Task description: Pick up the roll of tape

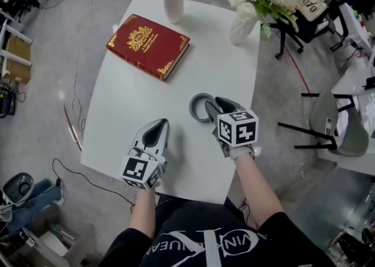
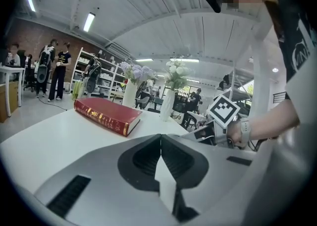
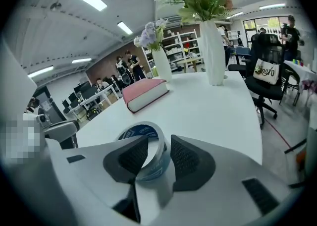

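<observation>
While the left claw [image 1: 158, 124] lies over the near part of the white bench [image 1: 129, 96] with its 2 jaws clenched tip to tip and nothing between them, the right claw [image 1: 211, 106] is at the roll of tape [image 1: 194, 108]. The roll sits flat on the bench, just right of the middle and nearer the person than the red book [image 1: 147, 45].

In the right gripper view, the right claw [image 3: 158, 138] is released, with its jaws spread. The pale outer wall of the roll [image 3: 150, 163] passes between them. 1 jaw reaches in over the blue-lined hole of the ring, and the other is outside it. Whether either pad touches the wall cannot be told.

In the left gripper view, the left claw [image 2: 160, 138] points level across the bench toward the book [image 2: 106, 113]. The right hand and its marker cube show at the right edge of that view.

The book lies closed, at an angle, on the far left part of the bench. Beyond it, at the far edge, stand 2 white vases. 1 vase [image 1: 173, 7] holds purple flowers and the other [image 1: 242, 24] holds white flowers; they are well apart from the roll. Both are also visible behind the book [image 3: 145, 93] in the right gripper view.
</observation>
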`<state>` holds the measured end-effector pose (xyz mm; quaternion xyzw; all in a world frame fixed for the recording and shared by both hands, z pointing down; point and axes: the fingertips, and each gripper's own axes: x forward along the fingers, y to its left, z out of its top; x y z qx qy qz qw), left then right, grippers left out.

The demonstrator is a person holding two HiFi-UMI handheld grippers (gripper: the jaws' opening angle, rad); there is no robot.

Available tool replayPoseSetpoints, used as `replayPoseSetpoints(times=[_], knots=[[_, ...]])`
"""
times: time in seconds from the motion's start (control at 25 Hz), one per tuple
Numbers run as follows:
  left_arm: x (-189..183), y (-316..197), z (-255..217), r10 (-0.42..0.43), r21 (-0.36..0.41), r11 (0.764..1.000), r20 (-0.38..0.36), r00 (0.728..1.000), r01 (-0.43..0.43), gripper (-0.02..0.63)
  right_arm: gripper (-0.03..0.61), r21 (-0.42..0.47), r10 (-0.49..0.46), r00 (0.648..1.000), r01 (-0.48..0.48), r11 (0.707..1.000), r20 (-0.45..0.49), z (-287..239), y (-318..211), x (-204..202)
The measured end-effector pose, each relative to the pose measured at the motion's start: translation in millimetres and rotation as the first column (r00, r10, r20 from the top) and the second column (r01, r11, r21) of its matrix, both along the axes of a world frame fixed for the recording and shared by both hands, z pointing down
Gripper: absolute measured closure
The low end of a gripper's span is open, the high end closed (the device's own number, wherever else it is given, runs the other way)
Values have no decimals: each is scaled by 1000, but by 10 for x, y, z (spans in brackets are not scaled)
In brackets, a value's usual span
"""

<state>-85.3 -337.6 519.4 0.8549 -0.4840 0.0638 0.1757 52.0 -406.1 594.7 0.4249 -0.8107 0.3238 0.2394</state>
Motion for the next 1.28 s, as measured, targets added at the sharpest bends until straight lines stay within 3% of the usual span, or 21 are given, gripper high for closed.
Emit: replayPoseSetpoints(times=[0.16,0.24,0.36,0.84,1.28], knots=[[-12,62,-33,4,0,1000,-14,1000,-4,609,461,-27,0,999,-1,1000,-42,66,-1,-20],[-24,99,-44,2,-1,1000,-23,1000,-2,609,504,-3,-13,997,13,1000,-70,50,12,-24],[-31,122,-88,-8,-1,1000,-40,999,8,609,514,66,-42,991,50,997,-124,-22,59,-2],[5,188,-461,-14,71,997,-39,999,16,609,517,267,-35,998,22,963,45,-828,276,101],[28,254,-803,-29,141,989,-45,999,35,609,517,364,-36,986,-27,931,165,-1381,442,158]])
